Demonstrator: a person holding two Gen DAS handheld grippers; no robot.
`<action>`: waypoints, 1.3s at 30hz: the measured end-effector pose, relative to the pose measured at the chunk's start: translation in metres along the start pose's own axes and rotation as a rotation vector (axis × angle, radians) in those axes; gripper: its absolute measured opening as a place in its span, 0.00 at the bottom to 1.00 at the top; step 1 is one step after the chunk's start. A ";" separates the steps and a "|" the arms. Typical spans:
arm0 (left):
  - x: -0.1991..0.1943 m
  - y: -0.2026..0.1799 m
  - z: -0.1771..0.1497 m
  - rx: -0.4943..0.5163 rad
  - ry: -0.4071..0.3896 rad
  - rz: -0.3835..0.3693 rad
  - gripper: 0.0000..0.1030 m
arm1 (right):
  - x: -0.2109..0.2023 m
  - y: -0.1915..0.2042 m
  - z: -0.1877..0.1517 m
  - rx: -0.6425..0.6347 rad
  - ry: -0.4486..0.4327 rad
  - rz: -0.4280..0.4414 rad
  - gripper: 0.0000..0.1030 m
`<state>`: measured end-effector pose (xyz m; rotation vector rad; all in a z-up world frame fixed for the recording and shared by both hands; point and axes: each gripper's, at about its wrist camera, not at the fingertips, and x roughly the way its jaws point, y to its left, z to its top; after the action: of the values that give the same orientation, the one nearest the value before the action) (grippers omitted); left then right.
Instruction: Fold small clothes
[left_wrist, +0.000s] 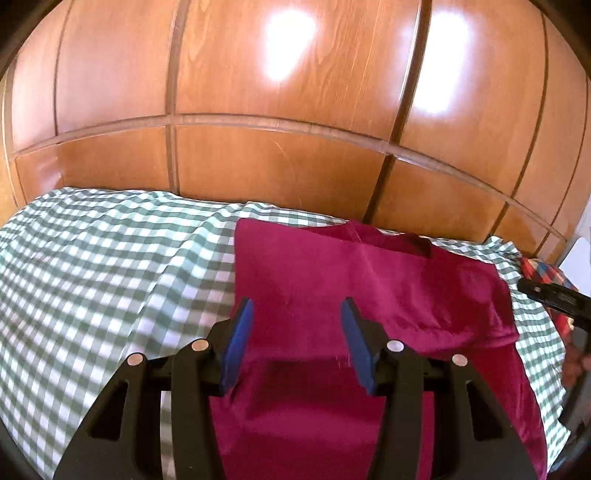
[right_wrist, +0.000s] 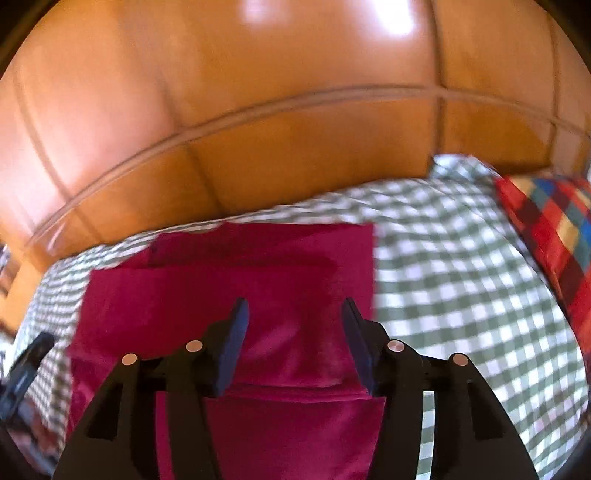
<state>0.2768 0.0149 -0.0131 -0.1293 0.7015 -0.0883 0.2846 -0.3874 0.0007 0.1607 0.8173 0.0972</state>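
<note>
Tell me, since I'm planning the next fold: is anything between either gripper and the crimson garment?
Nothing visible. The left gripper and the right gripper both hang open right over the crimson garment, which lies partly folded on the green checked sheet. The plaid cushion sits off to one side.

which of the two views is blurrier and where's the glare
The right wrist view is smeared by motion, softening the green-and-white checked bedsheet and the multicoloured plaid pillow; the left wrist view is sharp on the magenta folded garment. Both show white glare patches high on the glossy wooden panelled wall, bowed by fisheye distortion.
</note>
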 end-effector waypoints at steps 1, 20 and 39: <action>0.004 0.001 0.000 0.000 0.008 0.004 0.47 | 0.005 0.012 -0.002 -0.048 0.009 -0.005 0.50; 0.034 0.011 -0.028 -0.025 0.128 0.093 0.50 | 0.034 0.047 -0.048 -0.211 0.007 -0.274 0.72; -0.091 0.048 -0.111 -0.044 0.096 0.106 0.62 | -0.081 0.089 -0.116 -0.261 -0.102 -0.200 0.83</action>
<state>0.1373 0.0638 -0.0458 -0.1304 0.8051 0.0221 0.1422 -0.2994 -0.0033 -0.1609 0.7079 0.0059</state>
